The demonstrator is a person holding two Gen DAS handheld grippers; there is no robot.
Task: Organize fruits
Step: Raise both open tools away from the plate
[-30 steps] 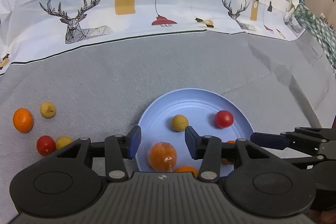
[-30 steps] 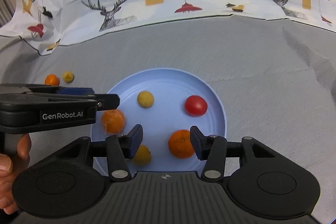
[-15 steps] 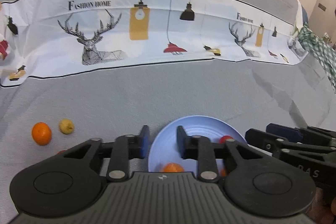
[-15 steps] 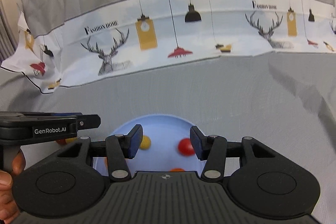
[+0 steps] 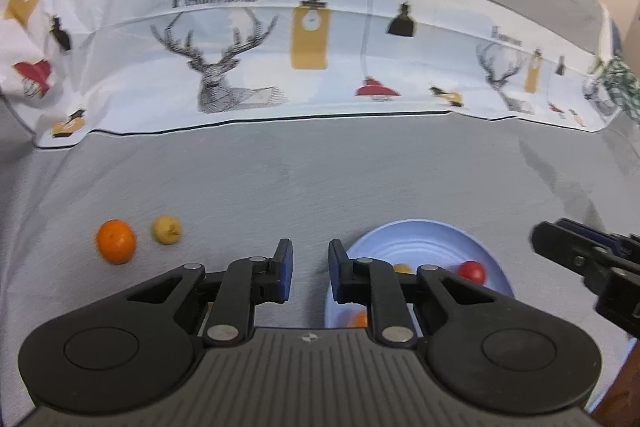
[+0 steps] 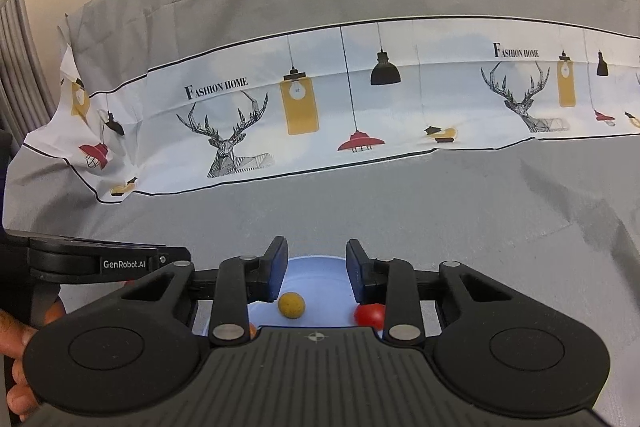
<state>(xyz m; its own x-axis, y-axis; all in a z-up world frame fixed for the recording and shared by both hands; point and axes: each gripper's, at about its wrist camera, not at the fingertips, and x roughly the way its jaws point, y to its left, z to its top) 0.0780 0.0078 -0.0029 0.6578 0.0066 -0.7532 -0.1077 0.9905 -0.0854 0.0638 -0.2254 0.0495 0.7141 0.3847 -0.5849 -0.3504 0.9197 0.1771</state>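
Fruit, an orange [image 5: 115, 241] and a yellow one [image 5: 166, 229], lies loose left of the left gripper [image 5: 310, 267], nearer it than the right gripper [image 6: 316, 269]; both jaws just narrowed, gripping nothing.

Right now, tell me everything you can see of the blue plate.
The blue plate is round, pale blue and smooth, with faint concentric rings inside and a low raised rim. It lies flat on the grey cloth. On it rest a yellow fruit, a red tomato and at least one orange fruit, partly hidden. Both views show only its far part; the gripper bodies cover the near side. No gripper touches it.
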